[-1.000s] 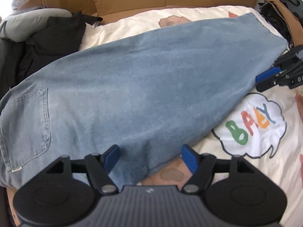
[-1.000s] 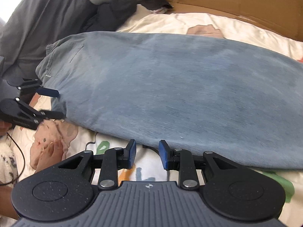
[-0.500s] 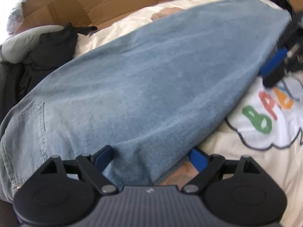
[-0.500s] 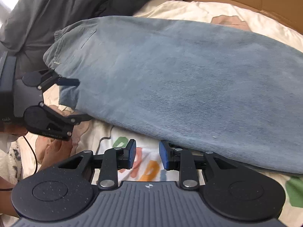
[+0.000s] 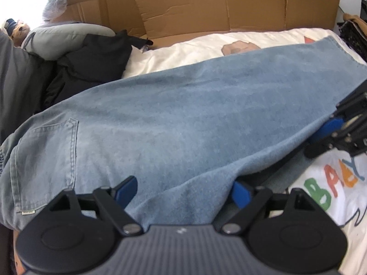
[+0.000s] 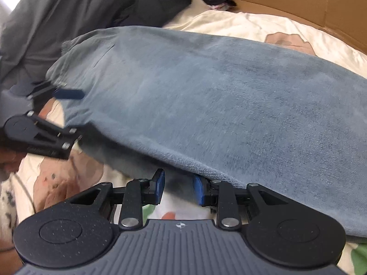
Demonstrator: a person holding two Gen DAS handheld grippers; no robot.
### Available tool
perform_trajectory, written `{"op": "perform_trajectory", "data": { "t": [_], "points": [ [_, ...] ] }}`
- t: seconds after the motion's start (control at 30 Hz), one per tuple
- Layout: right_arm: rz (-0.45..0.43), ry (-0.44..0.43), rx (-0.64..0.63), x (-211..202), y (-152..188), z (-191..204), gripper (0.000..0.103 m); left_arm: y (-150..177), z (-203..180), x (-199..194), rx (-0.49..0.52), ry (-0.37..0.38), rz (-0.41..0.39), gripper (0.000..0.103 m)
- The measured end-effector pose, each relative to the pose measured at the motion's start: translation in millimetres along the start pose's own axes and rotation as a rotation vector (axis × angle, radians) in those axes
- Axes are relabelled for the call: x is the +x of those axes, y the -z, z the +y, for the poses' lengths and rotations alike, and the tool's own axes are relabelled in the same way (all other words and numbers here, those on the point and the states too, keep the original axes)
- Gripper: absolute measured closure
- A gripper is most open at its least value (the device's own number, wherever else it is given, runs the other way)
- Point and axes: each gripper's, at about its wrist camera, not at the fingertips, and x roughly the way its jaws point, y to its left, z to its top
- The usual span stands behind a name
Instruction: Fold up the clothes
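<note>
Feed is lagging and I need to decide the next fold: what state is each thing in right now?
Jeans: laid out long across the bedspread, near edge lifted.
Left gripper: open wide, jeans edge between its fingers.
Right gripper: part open, at the jeans edge, nothing pinched.
Dark clothes: heaped, unfolded.
Cardboard: flattened, standing behind the bed.

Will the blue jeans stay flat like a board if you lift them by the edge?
Probably not. The jeans already drape and sag over the left hand-held gripper, so they look floppy. The thick denim likely feels heavyish, and its rough weave probably won't slip easily.
</note>
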Motion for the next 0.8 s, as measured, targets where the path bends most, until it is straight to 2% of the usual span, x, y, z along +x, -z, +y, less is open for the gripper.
{"op": "perform_trajectory", "data": {
  "t": [0.2, 0.4, 0.47, 0.53, 0.63, 0.73, 0.8],
  "points": [
    [0.023, 0.048, -0.087, 13, 3, 10, 0.070, 22, 3, -1, -0.012, -0.068, 0.054, 0.015],
    [0.025, 0.040, -0.066, 12, 3, 6, 0.070, 46, 10, 0, -0.043, -0.152, 0.103, 0.015],
    [0.025, 0.040, -0.068, 12, 4, 7, 0.070, 48, 14, 0, -0.071, -0.176, 0.105, 0.017],
    [0.025, 0.039, -0.069, 11, 5, 7, 0.070, 53, 27, -3, -0.151, -0.214, 0.100, 0.020],
    [0.025, 0.033, -0.059, 11, 5, 6, 0.070, 60, 48, -14, -0.303, -0.188, 0.042, 0.020],
    [0.025, 0.032, -0.057, 11, 5, 6, 0.070, 60, 43, -12, -0.260, -0.193, 0.036, 0.021],
    [0.025, 0.033, -0.054, 11, 5, 6, 0.070, 61, 44, -7, -0.310, -0.153, 0.049, 0.023]
  ]
}}
